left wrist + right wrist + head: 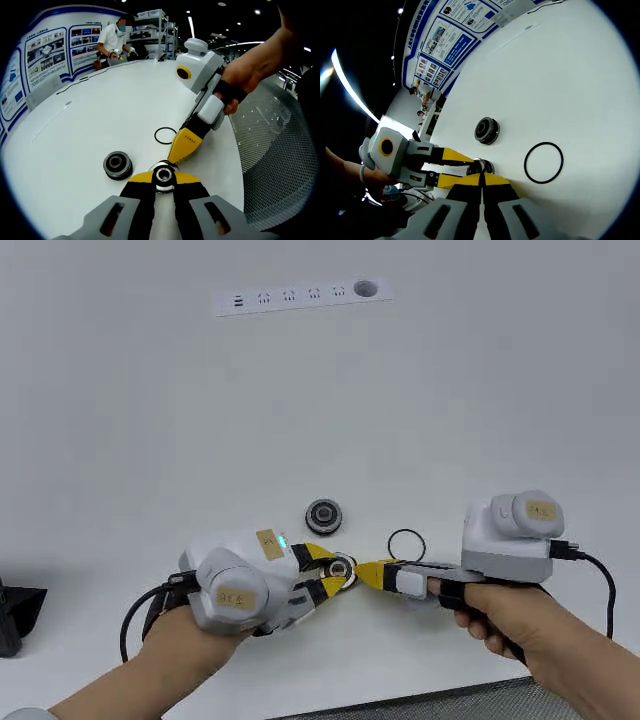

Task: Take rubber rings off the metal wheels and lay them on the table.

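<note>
The left gripper [335, 576] is clamping a small silver metal wheel [164, 175] above the white table [450, 390] while the right gripper [481, 179], jaws closed together, is probing its rim, likely needing to pinch and peel its black rubber ring [164, 163].

Near the front edge of the worktop [150, 420], my left claw [333, 570] has a wheel [164, 176] between its jaws; my right claw [368, 573] meets it from the right, tips against that wheel. Just behind lies a second wheel [324, 516] — right of it, a loose ring [407, 544]. A power strip [300, 295] lies far back.
</note>
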